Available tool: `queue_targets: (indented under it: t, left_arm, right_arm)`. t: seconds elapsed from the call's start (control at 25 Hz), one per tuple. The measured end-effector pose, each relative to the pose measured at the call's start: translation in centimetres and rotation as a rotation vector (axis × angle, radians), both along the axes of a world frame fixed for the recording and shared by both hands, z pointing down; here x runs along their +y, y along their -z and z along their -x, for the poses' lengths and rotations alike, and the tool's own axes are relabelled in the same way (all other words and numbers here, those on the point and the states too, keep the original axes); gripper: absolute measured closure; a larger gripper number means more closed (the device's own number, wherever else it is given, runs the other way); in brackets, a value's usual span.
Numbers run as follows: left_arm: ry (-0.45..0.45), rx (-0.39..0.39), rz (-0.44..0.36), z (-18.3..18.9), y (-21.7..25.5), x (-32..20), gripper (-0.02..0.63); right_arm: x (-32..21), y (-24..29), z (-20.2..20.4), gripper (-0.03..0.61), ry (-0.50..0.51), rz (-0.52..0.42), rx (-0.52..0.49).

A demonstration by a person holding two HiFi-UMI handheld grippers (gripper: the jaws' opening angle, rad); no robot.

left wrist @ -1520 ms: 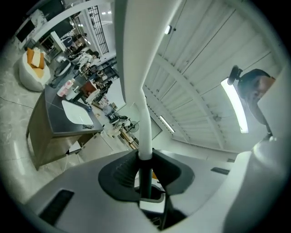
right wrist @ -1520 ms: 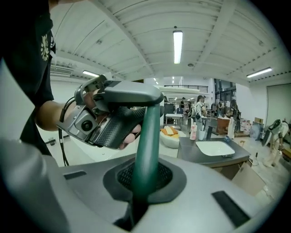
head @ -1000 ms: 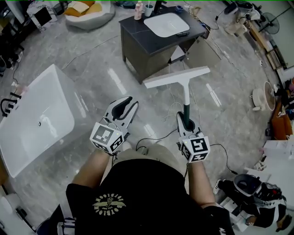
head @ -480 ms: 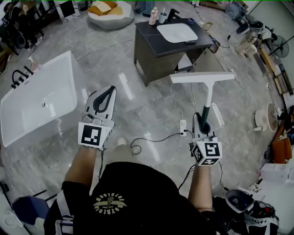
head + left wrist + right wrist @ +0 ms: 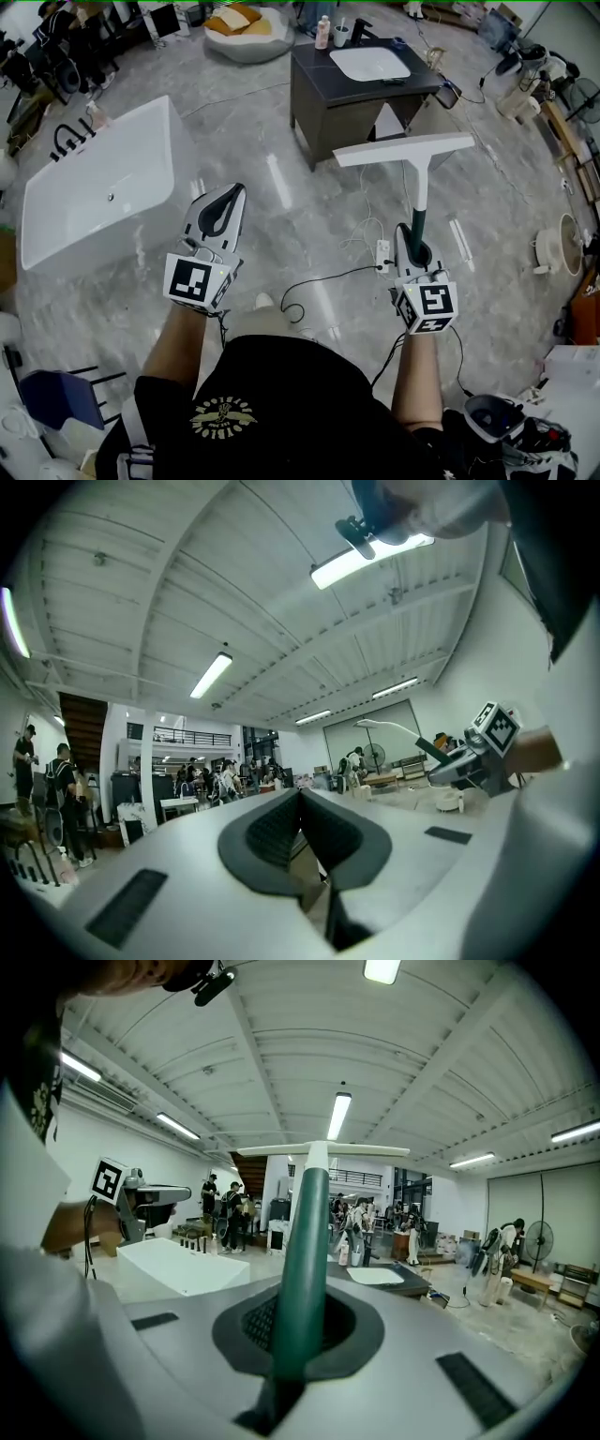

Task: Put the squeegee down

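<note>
The squeegee has a wide white blade (image 5: 403,148) and a white shaft that ends in a dark green handle (image 5: 419,222). My right gripper (image 5: 415,242) is shut on the green handle and holds the squeegee out in front, blade farthest from me, above the floor. In the right gripper view the handle (image 5: 305,1269) rises from between the jaws to the blade (image 5: 323,1150). My left gripper (image 5: 228,199) is level beside it, to the left, shut with nothing in it (image 5: 300,803). From the left gripper view, the right gripper (image 5: 469,761) and squeegee (image 5: 384,726) show at the right.
A white bathtub (image 5: 103,197) stands on the marble floor to the left. Ahead is a dark vanity (image 5: 314,61) with a white sink. Cables and a power strip (image 5: 382,253) lie on the floor below the squeegee. A fan (image 5: 562,242) stands at the right. People stand far off.
The left jaws stood apart a second ago and are now shut on nothing. Both grippers have moved on across the room, the squeegee still in the right one; the bathtub and vanity have shifted in view.
</note>
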State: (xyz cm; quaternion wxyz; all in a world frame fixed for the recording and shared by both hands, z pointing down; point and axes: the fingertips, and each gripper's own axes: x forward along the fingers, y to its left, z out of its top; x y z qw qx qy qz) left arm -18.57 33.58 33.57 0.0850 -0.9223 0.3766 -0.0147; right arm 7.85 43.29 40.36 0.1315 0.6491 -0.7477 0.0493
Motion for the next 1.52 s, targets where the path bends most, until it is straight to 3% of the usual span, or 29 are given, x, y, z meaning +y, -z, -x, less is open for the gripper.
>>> queue_targets:
  t: [0.4, 1.0, 1.52]
  left_arm:
    - [0.031, -0.005, 0.039, -0.4, 0.5, -0.4, 0.591]
    - [0.025, -0.039, -0.011, 0.9, 0.1, -14.7, 0.591]
    - [-0.018, -0.042, 0.003, 1.8, 0.3, -21.9, 0.591]
  right_arm:
    - [-0.4, 0.4, 0.3, 0.551, -0.005, -0.024, -0.042]
    - [-13.2, -0.3, 3.5, 0.551, -0.014, -0.020, -0.027]
    - [-20.3, 0.9, 4.6, 0.551, -0.020, 0.010, -0.042]
